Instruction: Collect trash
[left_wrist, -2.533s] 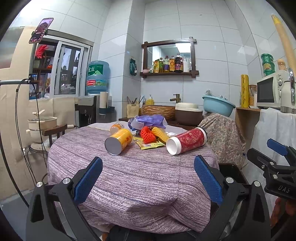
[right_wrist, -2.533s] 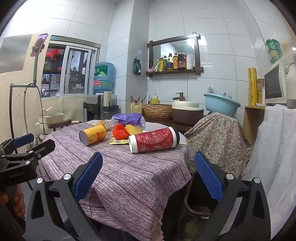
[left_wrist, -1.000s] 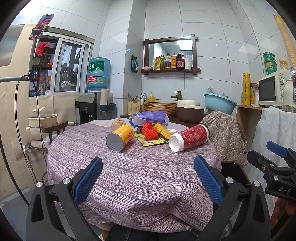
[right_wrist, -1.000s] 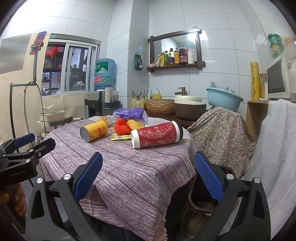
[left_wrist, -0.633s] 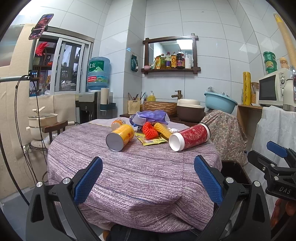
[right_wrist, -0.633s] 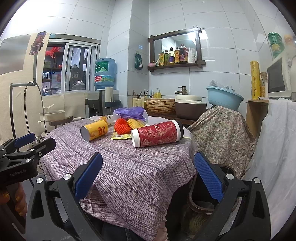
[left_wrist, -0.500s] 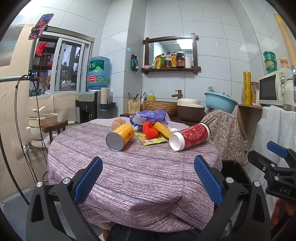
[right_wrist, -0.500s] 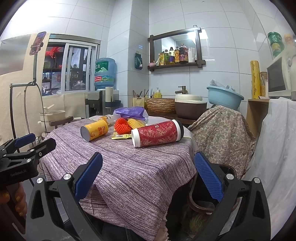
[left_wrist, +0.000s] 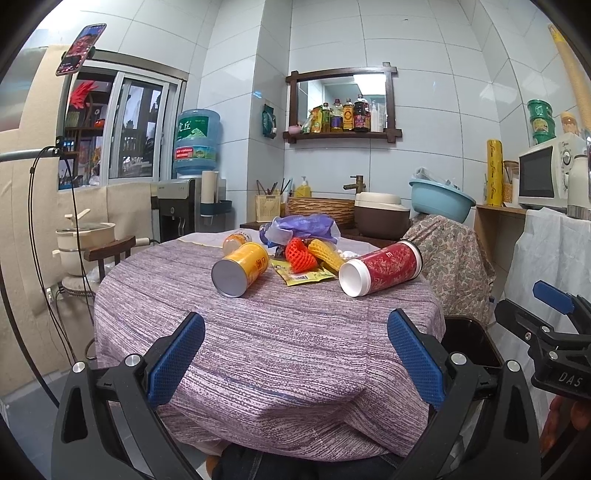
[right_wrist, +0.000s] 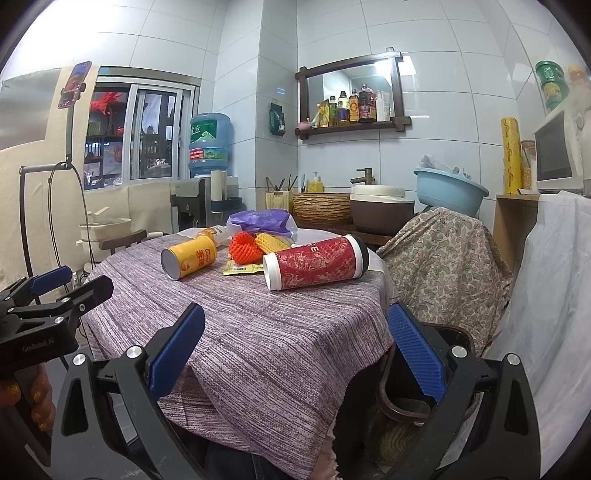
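Both tools hang short of the round table, nothing picked up yet. Left gripper: jaws spread wide, empty, aimed at the table's middle. Right gripper: likewise spread wide and empty, aimed at the table's right edge.

Trash sits in a cluster on the far half of the purple cloth: yellow can on its side, open end toward us; red canister on its side, near the right edge; between them a yellow wrapper lying flat, with an orange foam net and a yellow foam net on it; purple bag and a small bottle behind.

Dark bin stands on the floor just beside the table, below the right gripper.

Judgement: the step is the first reach. Red canister suits the right side, nearest the bin. It could roll, so the jaws should straddle the barrel across its axis, mid-length. Yellow can suits the left.
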